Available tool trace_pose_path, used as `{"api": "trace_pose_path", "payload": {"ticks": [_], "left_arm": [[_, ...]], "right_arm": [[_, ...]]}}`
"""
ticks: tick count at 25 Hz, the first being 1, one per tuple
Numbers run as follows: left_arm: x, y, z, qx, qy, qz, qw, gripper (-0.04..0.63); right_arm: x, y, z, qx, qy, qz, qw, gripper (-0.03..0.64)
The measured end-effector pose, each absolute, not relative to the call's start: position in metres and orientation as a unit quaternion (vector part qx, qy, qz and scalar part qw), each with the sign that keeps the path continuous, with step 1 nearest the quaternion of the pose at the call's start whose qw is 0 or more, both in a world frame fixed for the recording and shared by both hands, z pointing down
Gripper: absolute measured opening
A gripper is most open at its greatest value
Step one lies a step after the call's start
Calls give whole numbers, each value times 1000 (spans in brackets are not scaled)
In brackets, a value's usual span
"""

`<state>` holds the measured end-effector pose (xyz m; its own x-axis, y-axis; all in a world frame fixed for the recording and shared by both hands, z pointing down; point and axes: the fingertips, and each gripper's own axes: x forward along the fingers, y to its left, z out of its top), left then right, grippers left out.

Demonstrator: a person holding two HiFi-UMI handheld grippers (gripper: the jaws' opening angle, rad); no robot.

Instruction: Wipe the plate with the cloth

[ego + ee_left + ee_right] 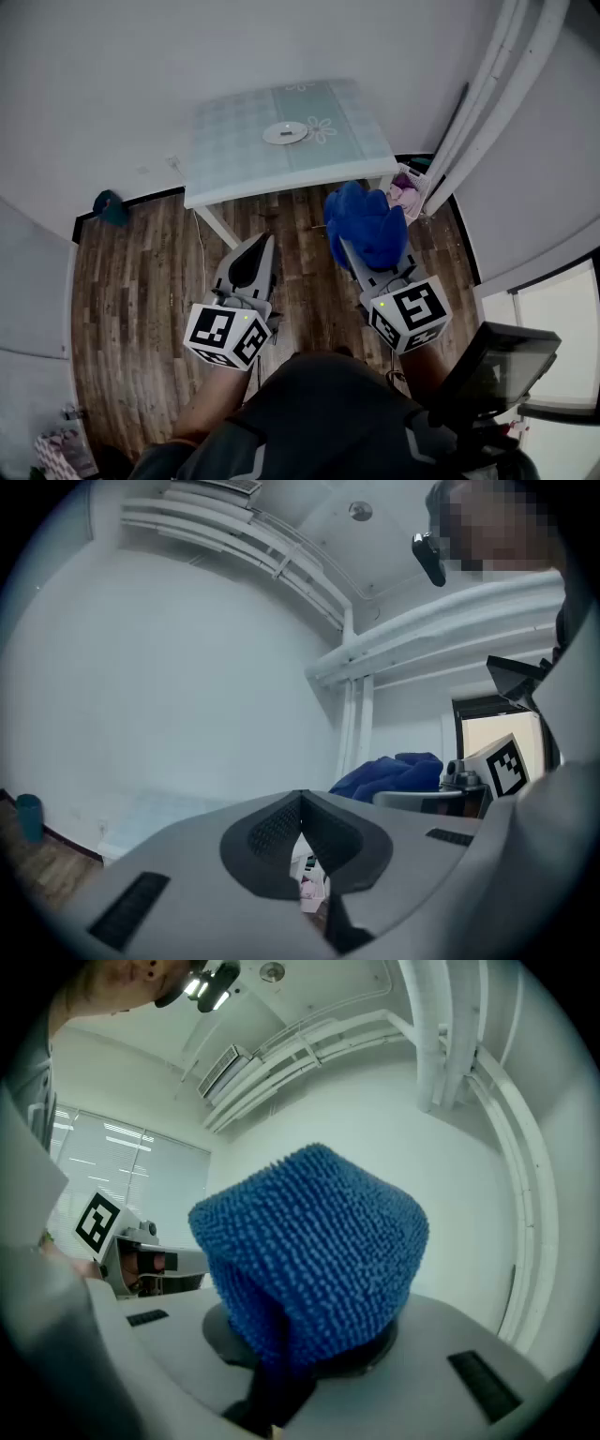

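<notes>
Right hand-held gripper (pixel 286 1372), blue cloth (pixel 309 1251) clamped

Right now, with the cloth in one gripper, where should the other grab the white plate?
Probably the plate by its near rim, coming level from the front edge of the table: it lies flat, so only the rim offers the empty left gripper a pinch.

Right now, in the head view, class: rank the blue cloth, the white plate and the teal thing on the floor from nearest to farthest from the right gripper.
1. Blue cloth: held by the right gripper.
2. White plate: on the table, ahead and left.
3. Teal thing: on the floor, far left.
</notes>
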<state>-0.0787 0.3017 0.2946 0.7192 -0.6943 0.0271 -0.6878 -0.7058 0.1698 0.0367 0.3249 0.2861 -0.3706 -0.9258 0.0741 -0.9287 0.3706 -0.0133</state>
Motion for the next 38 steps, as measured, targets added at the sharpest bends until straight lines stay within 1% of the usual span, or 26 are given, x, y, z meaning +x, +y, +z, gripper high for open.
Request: {"api": "trace_pose_path", "payload": {"ticks": [5, 10, 17, 22, 26, 29, 38], "left_arm": [[-81, 301, 299, 925, -372, -14, 82, 8], [-88, 300, 304, 928, -363, -13, 85, 9], [-118, 287, 313, 929, -360, -15, 87, 9], [-128, 267, 317, 927, -362, -12, 95, 9], [-124, 246, 323, 925, -368, -9, 90, 9], [-116, 219, 327, 920, -380, -4, 98, 9], [-71, 145, 319, 909, -404, -5, 107, 9]], "right_arm": [[36, 324, 287, 561, -827, 24, 28, 84], [29, 322, 285, 557, -830, 36, 13, 84], [3, 312, 291, 569, -821, 31, 28, 84], [-1, 295, 293, 578, -815, 35, 26, 84], [3, 272, 298, 571, -820, 34, 25, 84], [12, 243, 300, 567, -823, 40, 18, 84], [52, 169, 302, 537, -842, 46, 13, 84]]}}
